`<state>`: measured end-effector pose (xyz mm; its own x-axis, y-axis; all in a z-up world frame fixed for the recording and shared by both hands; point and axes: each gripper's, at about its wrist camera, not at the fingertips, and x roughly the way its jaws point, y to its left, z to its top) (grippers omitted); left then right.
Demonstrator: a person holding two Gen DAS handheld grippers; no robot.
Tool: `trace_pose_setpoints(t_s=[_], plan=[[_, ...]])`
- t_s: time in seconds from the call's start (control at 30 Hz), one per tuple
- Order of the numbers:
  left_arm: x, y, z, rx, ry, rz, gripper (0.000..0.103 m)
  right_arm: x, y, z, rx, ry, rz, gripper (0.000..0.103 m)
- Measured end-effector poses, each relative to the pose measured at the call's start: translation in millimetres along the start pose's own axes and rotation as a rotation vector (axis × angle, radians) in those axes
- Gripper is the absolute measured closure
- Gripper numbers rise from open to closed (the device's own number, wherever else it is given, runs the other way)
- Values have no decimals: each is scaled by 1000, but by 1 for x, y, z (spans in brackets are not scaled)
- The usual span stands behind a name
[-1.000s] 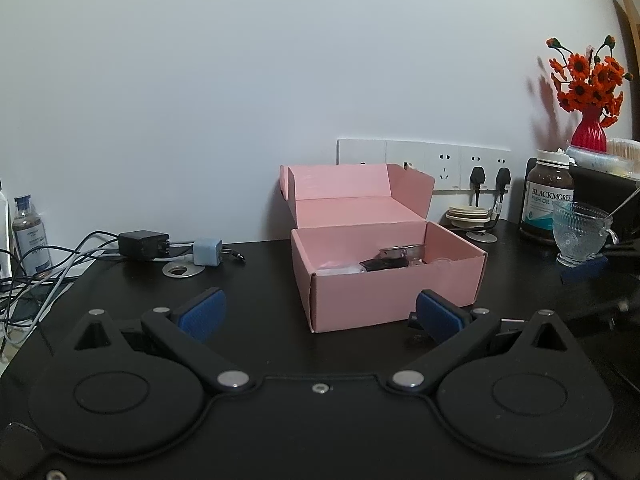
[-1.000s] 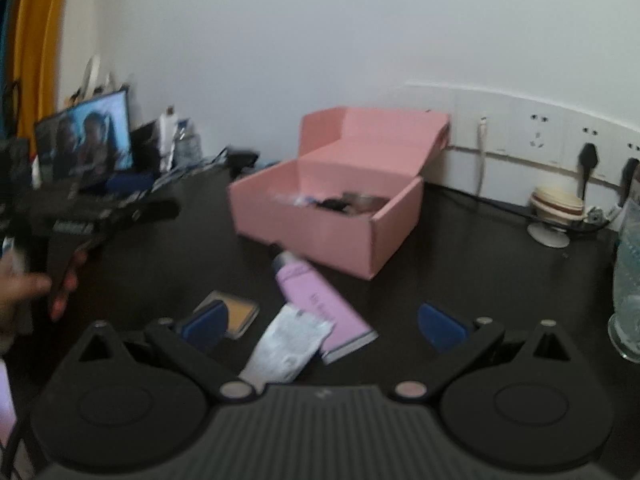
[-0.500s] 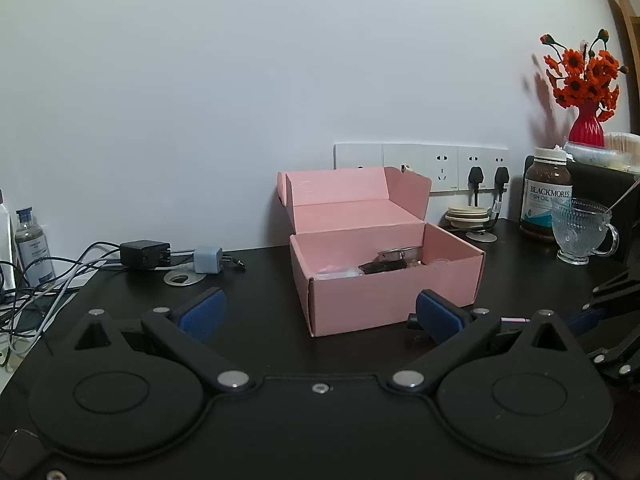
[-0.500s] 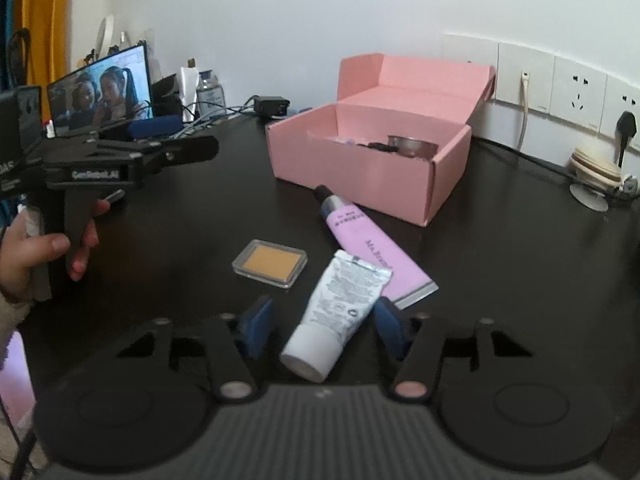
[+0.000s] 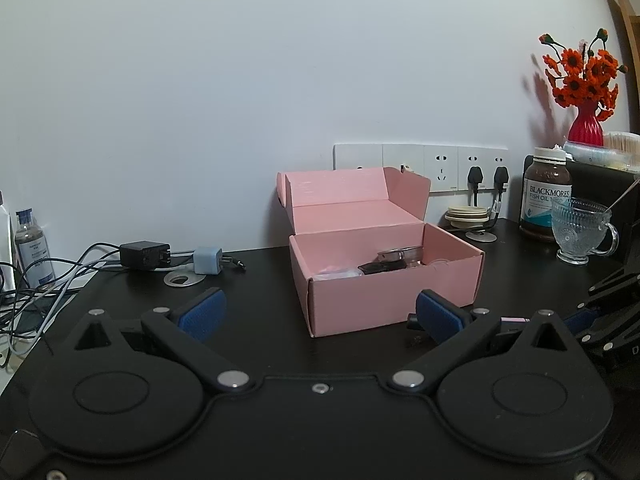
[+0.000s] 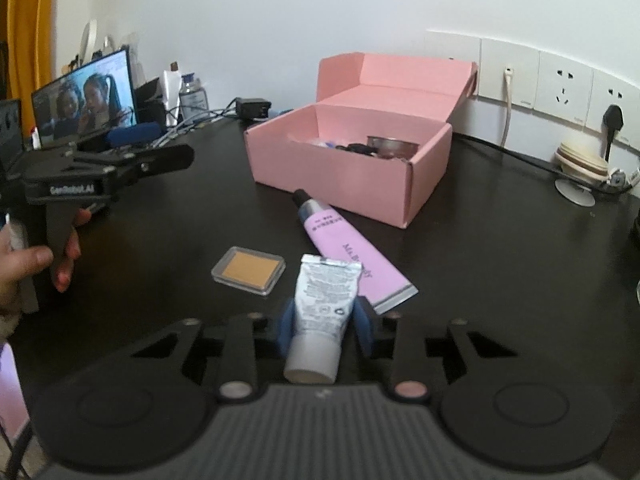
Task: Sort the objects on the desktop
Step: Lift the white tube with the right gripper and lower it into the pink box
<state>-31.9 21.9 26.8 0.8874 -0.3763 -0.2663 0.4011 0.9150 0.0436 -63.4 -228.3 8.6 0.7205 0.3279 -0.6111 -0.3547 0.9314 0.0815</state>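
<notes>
An open pink cardboard box (image 5: 384,292) (image 6: 360,176) sits mid-desk with a few small items inside. My right gripper (image 6: 325,320) is shut on a white tube (image 6: 322,316), cap end toward the camera. Beside it lie a purple tube (image 6: 348,252) and a small clear case with an orange pad (image 6: 249,271). My left gripper (image 5: 320,312) stands open just in front of the box, nothing between its blue pads (image 5: 202,312). The same left gripper (image 6: 132,164) shows at the left of the right wrist view, held by a hand (image 6: 24,264).
Chargers and cables (image 5: 152,256) lie at back left near a small bottle (image 5: 34,248). A supplement jar (image 5: 546,194), glass cup (image 5: 578,230) and red vase of flowers (image 5: 584,92) stand at right. Wall sockets (image 5: 440,168) are behind the box. A screen (image 6: 86,100) stands far left.
My right gripper has moved in over the white tube and shut on it. The left gripper has stayed open and nearly still in front of the box.
</notes>
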Motion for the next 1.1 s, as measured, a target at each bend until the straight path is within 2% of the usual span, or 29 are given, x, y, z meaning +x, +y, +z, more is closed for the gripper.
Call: trace_pose_setpoints(t_s=[0.3, 0.5, 0.6, 0.8, 1.1], plan=[[0, 0, 0, 4, 3, 3, 0, -13, -6, 19, 22, -58, 17, 72], [0, -2, 0, 14, -3, 1, 0, -6, -2, 58, -43, -86, 37, 72], [-1, -1, 0, 10, -8, 2, 0, 8, 2, 87, -100, -90, 35, 72], [-3, 1, -1, -2, -15, 1, 0, 60, 11, 141, -151, -40, 44, 72], [-3, 6, -1, -31, -11, 2, 0, 133, 26, 165, -120, 53, 30, 72]])
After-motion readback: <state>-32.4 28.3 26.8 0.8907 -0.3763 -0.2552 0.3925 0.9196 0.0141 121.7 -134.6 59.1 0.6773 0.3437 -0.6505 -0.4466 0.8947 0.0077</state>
